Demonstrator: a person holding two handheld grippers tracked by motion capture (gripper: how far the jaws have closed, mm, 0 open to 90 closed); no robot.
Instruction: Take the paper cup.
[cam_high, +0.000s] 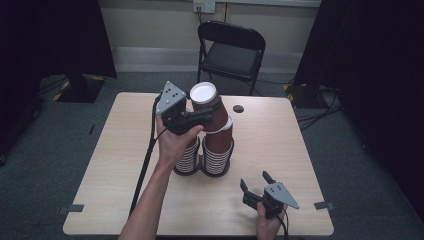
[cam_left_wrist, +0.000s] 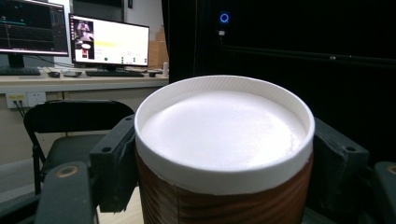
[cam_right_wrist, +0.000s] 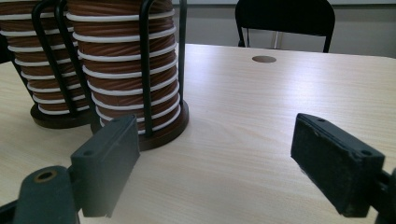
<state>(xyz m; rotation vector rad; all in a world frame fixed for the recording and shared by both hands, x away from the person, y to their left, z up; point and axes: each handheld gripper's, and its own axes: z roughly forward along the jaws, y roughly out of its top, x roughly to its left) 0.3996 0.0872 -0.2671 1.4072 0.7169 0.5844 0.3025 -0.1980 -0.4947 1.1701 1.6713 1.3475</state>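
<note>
A brown ribbed paper cup (cam_high: 205, 97), held upside down with its white base (cam_left_wrist: 219, 126) facing up, sits between the jaws of my left gripper (cam_high: 212, 114), which is shut on it; the black pads (cam_left_wrist: 114, 163) press its sides. It hangs above the right stack of nested brown cups (cam_high: 218, 150) in a black wire holder (cam_right_wrist: 159, 133). A second stack (cam_high: 187, 159) stands beside it to the left, partly hidden by the hand. Near the table's front right, my right gripper (cam_high: 255, 181) is open and holds nothing, its jaws (cam_right_wrist: 229, 158) pointing at the stacks.
The light wooden table (cam_high: 125, 165) has a round cable hole (cam_high: 238, 108) at its far side. A black folding chair (cam_high: 231, 52) stands behind the table. Monitors (cam_left_wrist: 109, 42) sit on a desk at the back wall. Dark curtains flank both sides.
</note>
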